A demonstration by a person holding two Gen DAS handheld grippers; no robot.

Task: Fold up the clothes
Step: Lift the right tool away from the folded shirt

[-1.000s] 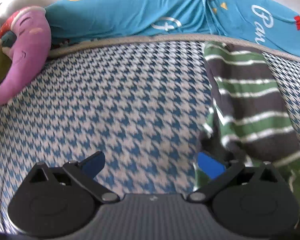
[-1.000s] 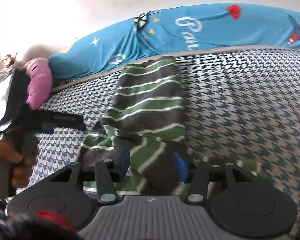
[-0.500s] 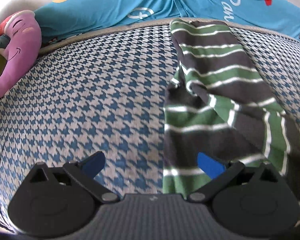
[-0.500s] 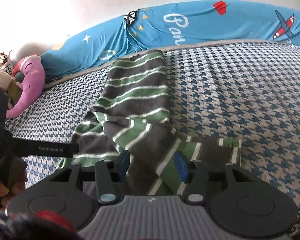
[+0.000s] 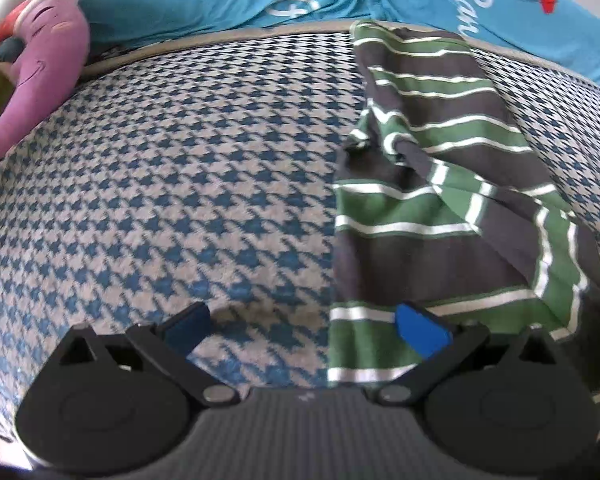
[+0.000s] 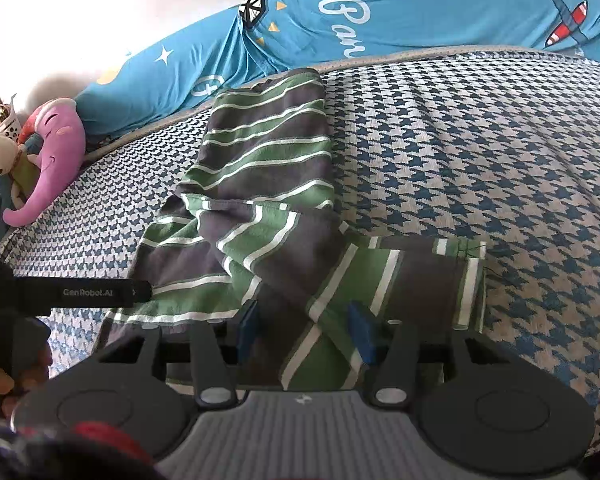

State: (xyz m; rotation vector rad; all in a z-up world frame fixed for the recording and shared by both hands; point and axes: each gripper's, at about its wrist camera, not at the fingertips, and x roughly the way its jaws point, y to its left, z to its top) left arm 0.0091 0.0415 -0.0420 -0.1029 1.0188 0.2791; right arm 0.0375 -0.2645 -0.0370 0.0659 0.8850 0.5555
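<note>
Two tongs [image 5: 303, 326] [image 6: 305, 330] gape over rumpled, seemingly soft striped cloth [image 6: 260, 216].

Bright daylight, wall overexposed upper left; fisheye-warped, dark-vignetted edges.

— Where does the garment [image 6: 268, 216] lie?
— On the bed cover [image 6: 480, 152], stretched from its far edge toward the near side, bunched in the middle.
— And behind it?
— A long pillow [image 6: 380, 20] runs along the far edge, with a plush toy [image 6: 56, 156] at its left end.
— The grippers?
— The left gripper [image 5: 302, 324] straddles the garment's left edge; the right gripper [image 6: 306, 330] sits over its near end
</note>
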